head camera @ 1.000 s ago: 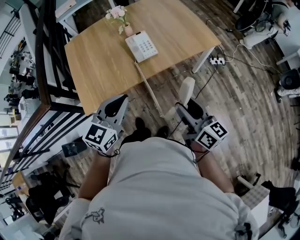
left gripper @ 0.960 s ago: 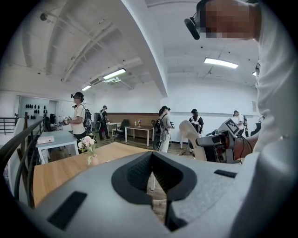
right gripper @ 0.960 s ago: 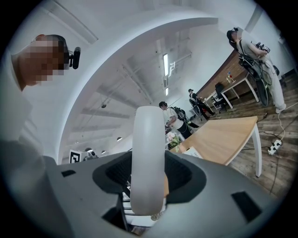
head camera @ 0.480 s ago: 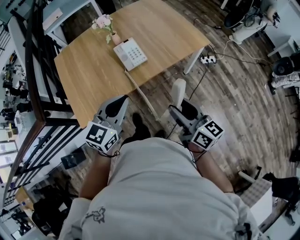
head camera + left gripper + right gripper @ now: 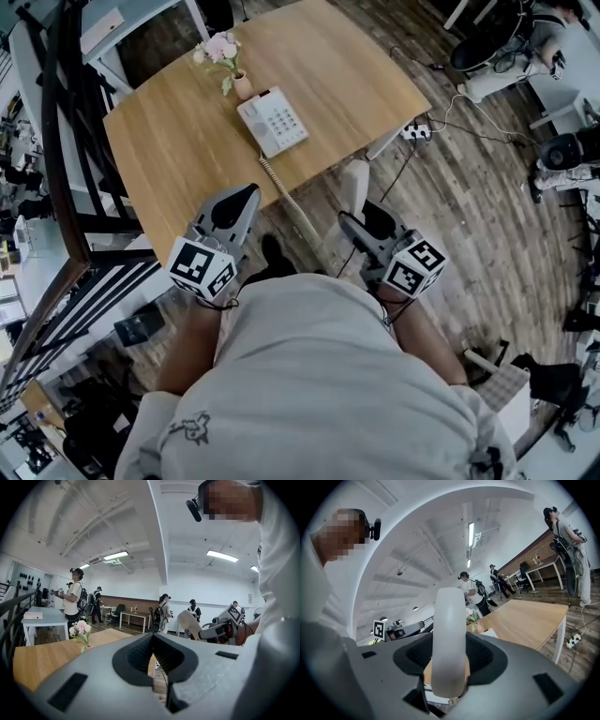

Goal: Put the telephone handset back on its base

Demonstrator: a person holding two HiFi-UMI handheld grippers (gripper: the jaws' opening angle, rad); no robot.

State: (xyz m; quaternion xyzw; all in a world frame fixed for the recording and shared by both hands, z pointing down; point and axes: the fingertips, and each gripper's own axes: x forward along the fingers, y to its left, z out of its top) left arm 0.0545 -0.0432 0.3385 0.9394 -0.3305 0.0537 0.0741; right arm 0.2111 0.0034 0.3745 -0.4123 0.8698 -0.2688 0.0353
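The white telephone base (image 5: 272, 122) with its keypad lies on the wooden table (image 5: 178, 159), beside a small vase of pink flowers (image 5: 225, 58). Its coiled cord (image 5: 286, 202) hangs over the table's near edge down to the white handset (image 5: 354, 186). My right gripper (image 5: 361, 217) is shut on the handset, which stands upright between its jaws (image 5: 450, 634), short of the table's edge. My left gripper (image 5: 232, 208) hovers at the table's near edge, jaws together with nothing in them (image 5: 152, 635).
A power strip (image 5: 414, 129) and cables lie on the plank floor right of the table. A dark railing (image 5: 70, 206) runs along the left. Several people stand at desks in the background (image 5: 75, 599). A black chair base (image 5: 487, 42) sits far right.
Both grippers have come nearer to the table, so its near edge and the phone base sit closer to them. The handset stays in the right gripper.
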